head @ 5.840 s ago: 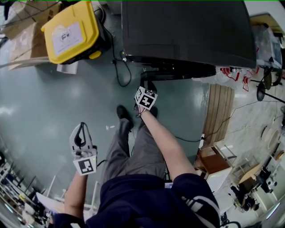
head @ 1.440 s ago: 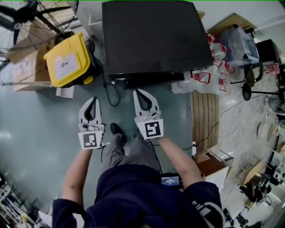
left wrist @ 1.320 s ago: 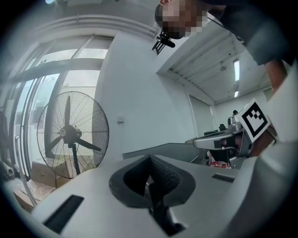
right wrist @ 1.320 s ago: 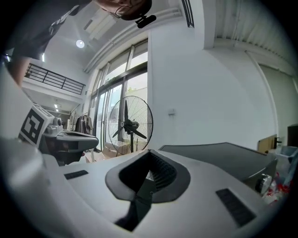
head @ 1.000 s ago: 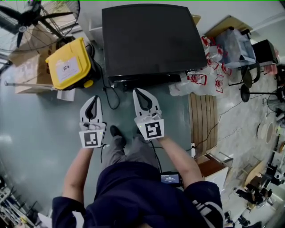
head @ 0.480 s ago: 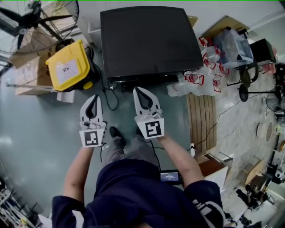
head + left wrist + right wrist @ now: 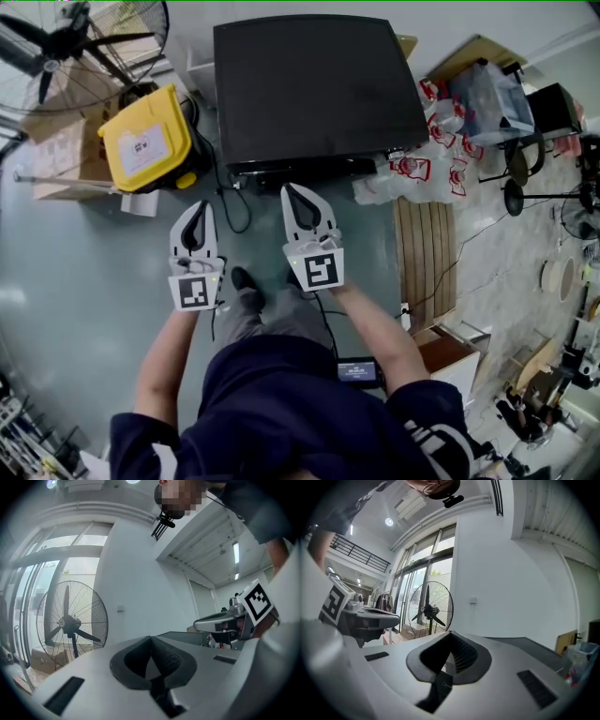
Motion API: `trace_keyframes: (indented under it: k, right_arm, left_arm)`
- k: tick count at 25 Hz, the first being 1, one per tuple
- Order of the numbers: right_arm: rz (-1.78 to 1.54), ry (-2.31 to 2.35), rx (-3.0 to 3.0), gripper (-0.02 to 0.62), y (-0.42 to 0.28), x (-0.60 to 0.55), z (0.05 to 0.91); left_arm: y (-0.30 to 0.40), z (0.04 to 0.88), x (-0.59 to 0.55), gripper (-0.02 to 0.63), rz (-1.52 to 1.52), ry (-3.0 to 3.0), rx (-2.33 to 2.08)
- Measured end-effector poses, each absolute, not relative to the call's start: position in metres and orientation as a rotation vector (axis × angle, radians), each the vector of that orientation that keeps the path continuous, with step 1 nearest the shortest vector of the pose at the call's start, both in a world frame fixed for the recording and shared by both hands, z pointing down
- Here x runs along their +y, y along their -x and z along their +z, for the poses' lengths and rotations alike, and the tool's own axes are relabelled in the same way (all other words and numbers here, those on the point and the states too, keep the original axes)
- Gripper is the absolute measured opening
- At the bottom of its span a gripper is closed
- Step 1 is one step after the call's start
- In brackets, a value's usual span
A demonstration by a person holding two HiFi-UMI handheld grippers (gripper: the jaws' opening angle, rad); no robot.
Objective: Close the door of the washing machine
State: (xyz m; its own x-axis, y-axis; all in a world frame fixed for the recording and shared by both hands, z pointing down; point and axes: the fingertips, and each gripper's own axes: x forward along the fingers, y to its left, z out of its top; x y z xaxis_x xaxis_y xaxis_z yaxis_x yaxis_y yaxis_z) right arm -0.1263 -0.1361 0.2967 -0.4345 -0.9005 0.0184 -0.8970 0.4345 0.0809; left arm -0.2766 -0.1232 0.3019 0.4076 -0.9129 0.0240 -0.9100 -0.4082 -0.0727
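Note:
The washing machine (image 7: pixel 314 80) is a black box seen from above; its dark top fills the upper middle of the head view, and its door is hidden below the front edge (image 7: pixel 300 170). Both grippers are held side by side just short of that edge, pointing at it and touching nothing. My left gripper (image 7: pixel 199 208) is shut with nothing between its tips. My right gripper (image 7: pixel 292 191) is also shut and empty. In the left gripper view the tips (image 7: pixel 151 638) meet, with the right gripper (image 7: pixel 220 620) alongside. In the right gripper view the tips (image 7: pixel 451 633) meet beside the machine's top (image 7: pixel 529 645).
A yellow-lidded box (image 7: pixel 150 131) stands left of the machine, with a floor fan (image 7: pixel 66 37) and cardboard boxes behind it. Black cables (image 7: pixel 234 202) lie on the green floor by the machine's front left corner. Plastic bags (image 7: pixel 422 159) and a wooden board (image 7: pixel 427 253) lie to the right.
Since the oldest frame my right gripper has come back from low at the machine's front, and both grippers now sit level side by side. Over the last second nothing has visibly moved.

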Motion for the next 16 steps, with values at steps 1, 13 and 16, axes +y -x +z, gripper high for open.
trace_keyframes:
  k: [1, 13, 16]
  right_arm:
    - [-0.089, -1.637, -2.609, 0.018, 0.1268, -0.1363, 0.2974]
    - [-0.095, -1.622, -2.598, 0.018, 0.1274, -0.1371, 0.301]
    - [-0.094, -1.609, -2.589, 0.018, 0.1286, -0.1388, 0.3037]
  left_arm:
    - [0.2772, 0.3012, -0.1234, 0.024, -0.089, 2.593, 1.682]
    - [0.2762, 0.299, -0.1243, 0.025, -0.087, 2.583, 1.671]
    - [0.2767, 0.299, -0.1263, 0.025, -0.089, 2.578, 1.667]
